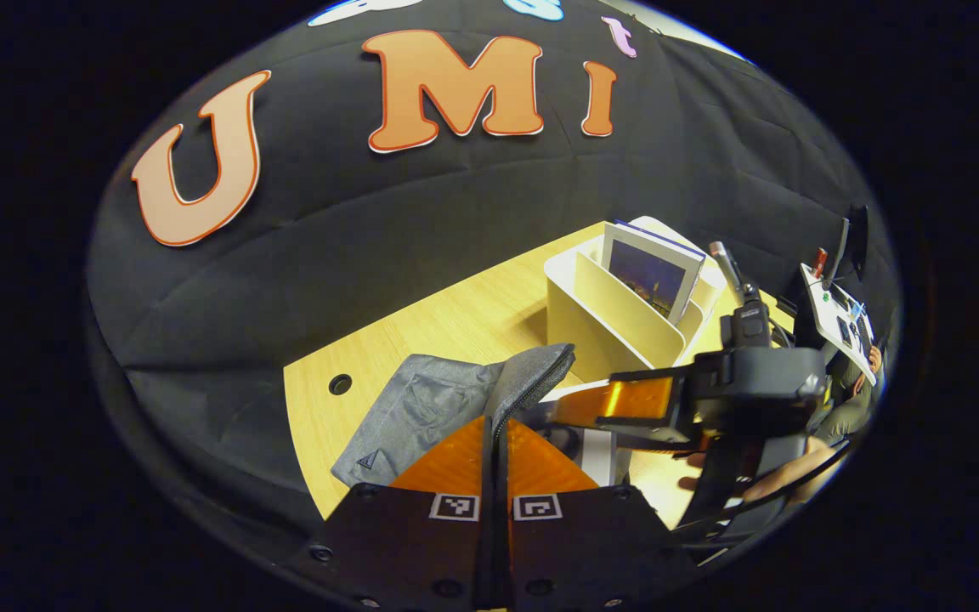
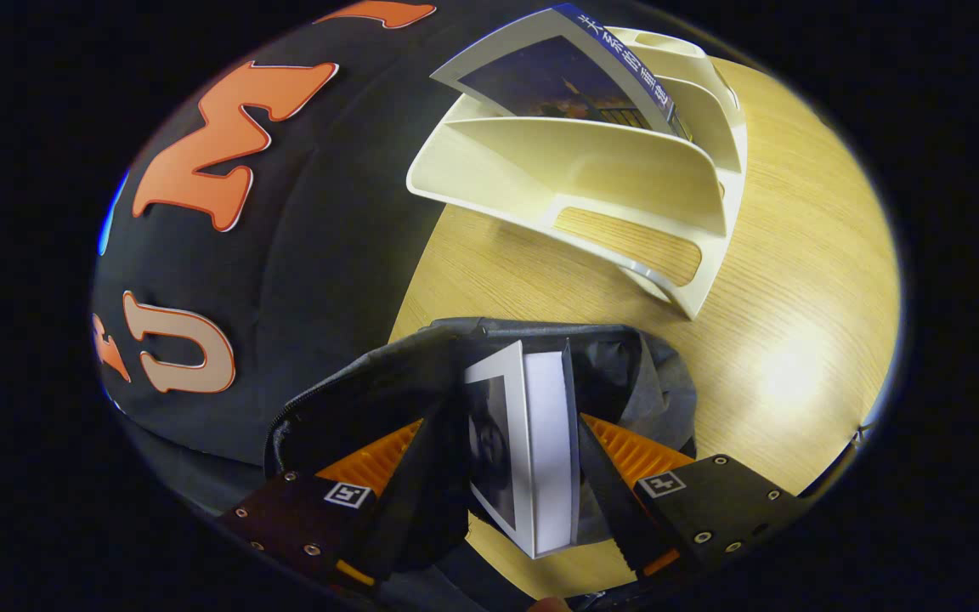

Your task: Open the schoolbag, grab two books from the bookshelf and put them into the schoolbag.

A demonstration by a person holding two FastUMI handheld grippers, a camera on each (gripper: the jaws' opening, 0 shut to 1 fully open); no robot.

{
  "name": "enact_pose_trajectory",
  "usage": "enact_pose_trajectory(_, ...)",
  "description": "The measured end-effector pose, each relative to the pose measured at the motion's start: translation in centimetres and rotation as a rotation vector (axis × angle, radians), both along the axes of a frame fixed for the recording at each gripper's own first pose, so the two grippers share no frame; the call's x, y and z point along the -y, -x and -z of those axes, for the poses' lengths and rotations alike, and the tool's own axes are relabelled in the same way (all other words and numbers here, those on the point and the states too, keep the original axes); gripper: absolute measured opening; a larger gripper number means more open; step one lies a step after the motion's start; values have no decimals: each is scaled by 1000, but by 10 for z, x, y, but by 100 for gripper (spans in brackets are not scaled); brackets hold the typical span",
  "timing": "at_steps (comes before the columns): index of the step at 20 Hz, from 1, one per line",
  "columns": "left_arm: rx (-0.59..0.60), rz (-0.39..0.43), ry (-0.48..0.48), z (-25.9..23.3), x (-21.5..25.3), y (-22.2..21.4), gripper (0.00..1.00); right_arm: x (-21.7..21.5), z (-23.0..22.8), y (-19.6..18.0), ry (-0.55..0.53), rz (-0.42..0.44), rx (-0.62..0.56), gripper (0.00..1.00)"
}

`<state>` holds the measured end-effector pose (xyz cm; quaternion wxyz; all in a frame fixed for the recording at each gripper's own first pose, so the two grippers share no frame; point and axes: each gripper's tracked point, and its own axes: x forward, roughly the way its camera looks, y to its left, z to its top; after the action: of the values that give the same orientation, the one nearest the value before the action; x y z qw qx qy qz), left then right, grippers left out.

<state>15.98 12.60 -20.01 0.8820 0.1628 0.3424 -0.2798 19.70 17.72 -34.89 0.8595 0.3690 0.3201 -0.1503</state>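
Two grippers work at a grey schoolbag (image 1: 421, 408) that lies on a light wooden surface (image 1: 447, 323) against the booth's black cloth wall. In the left gripper view, the left gripper (image 1: 496, 442) has its jaws drawn nearly together on the raised, zippered edge of the bag's opening, lifting that lip of fabric upright. Just beyond it the right gripper (image 1: 625, 408) reaches in from the right, with part of a hand (image 1: 783, 480) behind it.

In the right gripper view, the right gripper (image 2: 523, 450) holds a book (image 2: 532, 442) with a white page block and a dark, greyish cover; its jaws stand moderately apart, one on each face of the book. The book stands on edge, its far end inside the dark mouth of the schoolbag (image 2: 642, 382), whose fabric gathers around it.

Behind the bag stands a cream bookshelf (image 2: 591, 170) with slanted dividers, well apart from the opening. One more book (image 2: 557, 76), with a dark blue cover, leans in a rear compartment of the shelf; the front compartment shows bare wood through its base.
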Motion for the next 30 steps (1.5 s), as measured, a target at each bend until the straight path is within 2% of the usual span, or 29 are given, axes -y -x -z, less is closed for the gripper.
enact_pose_trajectory(6, -9, -13, 28, 1, 0, 4, 1, 19, -29, 37, 54, -94, 2, 98)
enact_pose_trajectory(9, -12, -8, 29, 5, 1, 8, 1, 44, -44, 68, 136, -136, -11, 98)
enact_pose_trajectory(12, -25, -10, 44, 8, 4, 10, 1, 84, -66, 97, 277, -166, -42, 98)
enact_pose_trajectory(16, -30, -1, 36, 10, 7, 12, 1, 137, -118, 114, 540, -227, -86, 98)
enact_pose_trajectory(18, -33, 3, 30, 12, 9, 15, 1, 154, -152, 102, 653, -245, -89, 98)
enact_pose_trajectory(21, -50, 6, 28, 15, 12, 21, 1, 165, -199, 70, 733, -270, -76, 98)
enact_pose_trajectory(26, -53, 10, 10, 16, 10, 23, 1, 191, -232, 1, 894, -328, -144, 98)
enact_pose_trajectory(30, -63, 2, 8, 18, 9, 24, 1, 191, -223, -54, 876, -399, -222, 99)
